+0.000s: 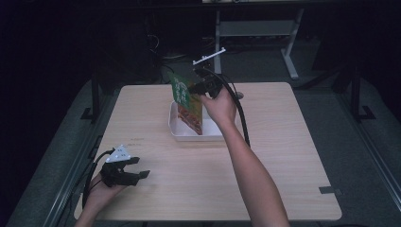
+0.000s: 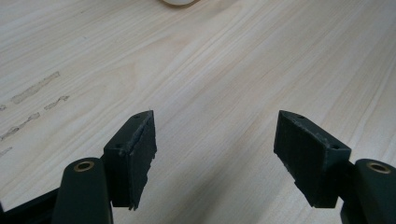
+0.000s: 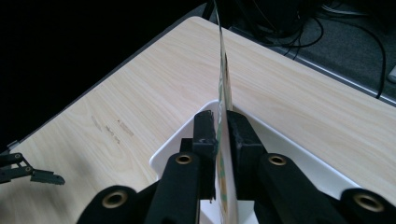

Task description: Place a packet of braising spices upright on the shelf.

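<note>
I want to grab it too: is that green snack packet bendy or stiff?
Probably thin and light: the green snack packet looks edge-on like a sheet between the right gripper fingers. It stands fairly straight above the white tray, so likely a bit stiff, but may tip once released.

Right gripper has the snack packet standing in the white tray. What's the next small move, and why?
Probably open the right gripper fully and lift it clear. The green snack packet already stands with its lower edge inside the white tray, and the pads look barely parted from it. The left gripper rests open near the table's front edge.
</note>
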The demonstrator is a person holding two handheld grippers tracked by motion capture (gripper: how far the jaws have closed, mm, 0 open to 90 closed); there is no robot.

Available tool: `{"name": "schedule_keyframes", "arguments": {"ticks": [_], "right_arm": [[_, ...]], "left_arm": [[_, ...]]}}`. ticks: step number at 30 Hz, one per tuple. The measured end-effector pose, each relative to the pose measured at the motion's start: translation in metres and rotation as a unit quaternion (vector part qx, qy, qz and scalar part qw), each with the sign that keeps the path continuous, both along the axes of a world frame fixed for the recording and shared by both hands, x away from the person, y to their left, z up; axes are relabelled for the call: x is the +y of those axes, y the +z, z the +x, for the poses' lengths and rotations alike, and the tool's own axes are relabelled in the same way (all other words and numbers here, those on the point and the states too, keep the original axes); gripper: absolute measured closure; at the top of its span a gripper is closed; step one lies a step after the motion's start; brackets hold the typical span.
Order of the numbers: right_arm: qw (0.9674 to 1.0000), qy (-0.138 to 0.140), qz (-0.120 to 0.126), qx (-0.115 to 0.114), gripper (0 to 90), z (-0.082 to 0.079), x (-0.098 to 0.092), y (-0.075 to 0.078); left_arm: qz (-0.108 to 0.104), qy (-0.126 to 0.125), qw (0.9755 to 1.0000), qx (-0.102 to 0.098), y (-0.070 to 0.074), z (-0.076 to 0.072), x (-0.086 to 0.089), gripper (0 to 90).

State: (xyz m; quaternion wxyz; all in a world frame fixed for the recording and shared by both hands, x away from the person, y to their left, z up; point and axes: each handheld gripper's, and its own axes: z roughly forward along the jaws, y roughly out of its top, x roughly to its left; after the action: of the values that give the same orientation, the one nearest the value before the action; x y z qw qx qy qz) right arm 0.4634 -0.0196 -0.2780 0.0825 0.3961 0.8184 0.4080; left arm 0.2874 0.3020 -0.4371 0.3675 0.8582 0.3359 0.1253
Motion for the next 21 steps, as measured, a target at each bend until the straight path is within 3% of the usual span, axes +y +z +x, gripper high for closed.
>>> {"name": "schedule_keyframes", "arguments": {"ticks": [4,21], "right_arm": [[1.0000,0.003,-0.006,-0.005,88.9,-0.002,-0.001,-0.002],[0.9999,-0.002,-0.015,0.000,89.2,-0.008,-0.015,-0.011]], "left_arm": [[0.000,0.001,1.0000,0.000,0.000,0.000,0.000,29.4],[0.001,0.001,1.0000,0.000,-0.001,0.000,-0.001,29.4]]}}
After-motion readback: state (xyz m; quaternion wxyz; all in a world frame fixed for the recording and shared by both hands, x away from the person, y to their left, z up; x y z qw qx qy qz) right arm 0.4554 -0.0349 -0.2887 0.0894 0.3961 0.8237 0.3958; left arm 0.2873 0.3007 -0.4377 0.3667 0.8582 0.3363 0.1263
